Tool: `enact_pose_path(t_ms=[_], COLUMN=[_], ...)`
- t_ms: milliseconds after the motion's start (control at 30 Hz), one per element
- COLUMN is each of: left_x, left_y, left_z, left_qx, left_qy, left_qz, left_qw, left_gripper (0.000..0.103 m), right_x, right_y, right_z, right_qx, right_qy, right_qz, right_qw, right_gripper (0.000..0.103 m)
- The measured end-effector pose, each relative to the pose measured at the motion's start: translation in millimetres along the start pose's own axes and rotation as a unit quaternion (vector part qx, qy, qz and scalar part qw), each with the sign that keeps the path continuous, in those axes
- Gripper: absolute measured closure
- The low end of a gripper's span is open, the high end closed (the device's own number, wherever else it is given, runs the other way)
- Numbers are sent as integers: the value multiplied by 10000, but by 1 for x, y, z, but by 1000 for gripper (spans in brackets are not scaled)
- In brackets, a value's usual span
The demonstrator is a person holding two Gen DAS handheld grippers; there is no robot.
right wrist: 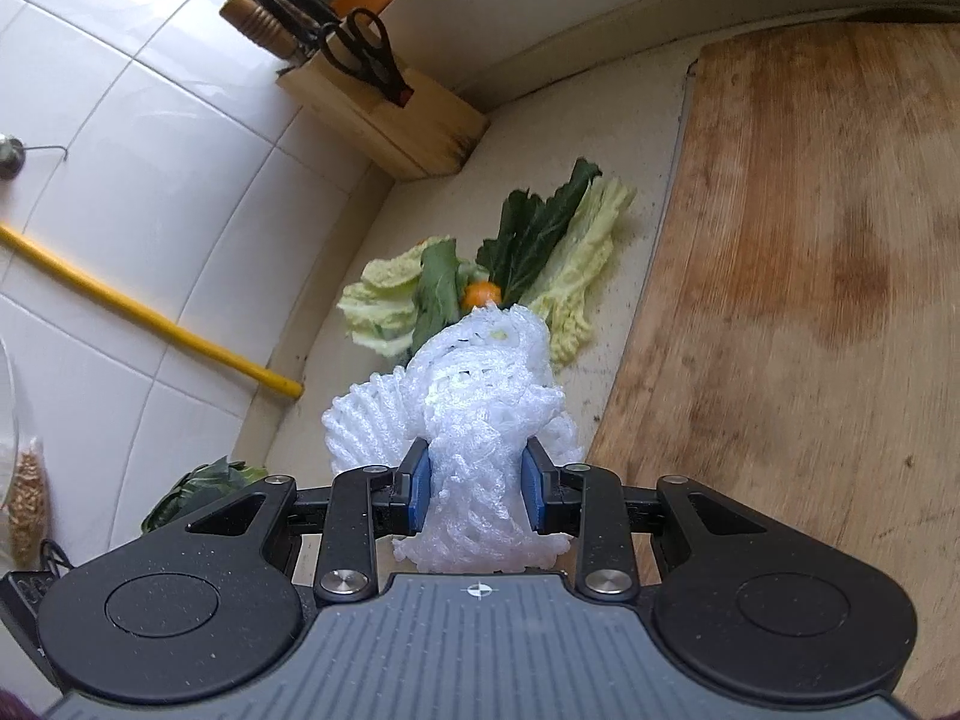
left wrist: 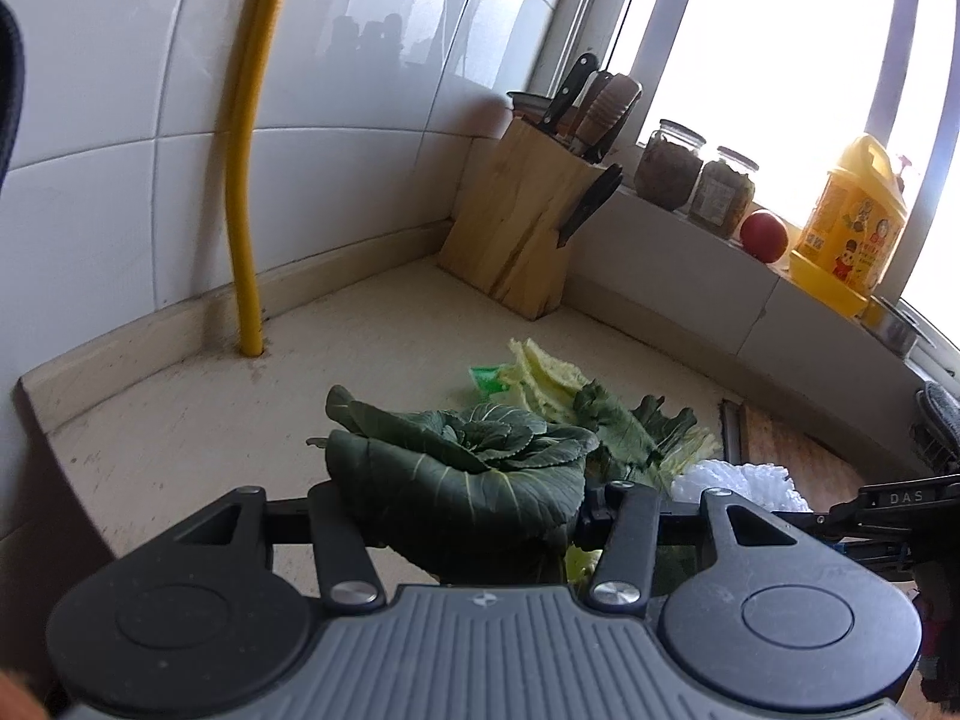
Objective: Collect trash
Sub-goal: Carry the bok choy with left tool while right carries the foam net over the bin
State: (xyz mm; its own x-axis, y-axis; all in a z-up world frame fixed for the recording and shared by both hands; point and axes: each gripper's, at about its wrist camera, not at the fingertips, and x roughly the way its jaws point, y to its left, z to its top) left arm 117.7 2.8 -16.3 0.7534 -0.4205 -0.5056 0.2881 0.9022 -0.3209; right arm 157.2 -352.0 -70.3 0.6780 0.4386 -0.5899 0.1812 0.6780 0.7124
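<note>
Right gripper (right wrist: 477,495) pinches white foam fruit netting (right wrist: 480,420), lifted over the beige countertop (left wrist: 198,438) beside its wooden cutting board (right wrist: 798,240). Left gripper (left wrist: 462,510) clamps a dark green crinkled leaf (left wrist: 462,468). Remaining pale cabbage scraps (right wrist: 576,276) lie ahead, toward the back corner; the right looks nearer.

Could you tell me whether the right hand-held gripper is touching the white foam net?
Touching. The right wrist view shows the right hand-held gripper with both blue pads pressed into the white foam net, which bunches between them.
</note>
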Motion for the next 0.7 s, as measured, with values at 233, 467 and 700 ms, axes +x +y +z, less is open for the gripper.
enact_pose_path(t_ms=[233, 467, 700], left_x=[-12, -24, -46], left_y=[-1, 10, 32], left_z=[-13, -18, -27], left_qx=[-35, -145, -139], left_qy=[49, -54, 6], left_qz=[218, 199, 198], left_qw=[9997, 9997, 9997], left_gripper=[55, 55, 55], right_x=[10, 9, 18], right_y=[1, 18, 39], right_z=[-6, -18, -43], right_qx=[-96, -269, -270], right_qy=[287, 356, 461], right_qz=[197, 282, 329], right_qw=[9993, 9986, 9980], right_gripper=[65, 65, 65])
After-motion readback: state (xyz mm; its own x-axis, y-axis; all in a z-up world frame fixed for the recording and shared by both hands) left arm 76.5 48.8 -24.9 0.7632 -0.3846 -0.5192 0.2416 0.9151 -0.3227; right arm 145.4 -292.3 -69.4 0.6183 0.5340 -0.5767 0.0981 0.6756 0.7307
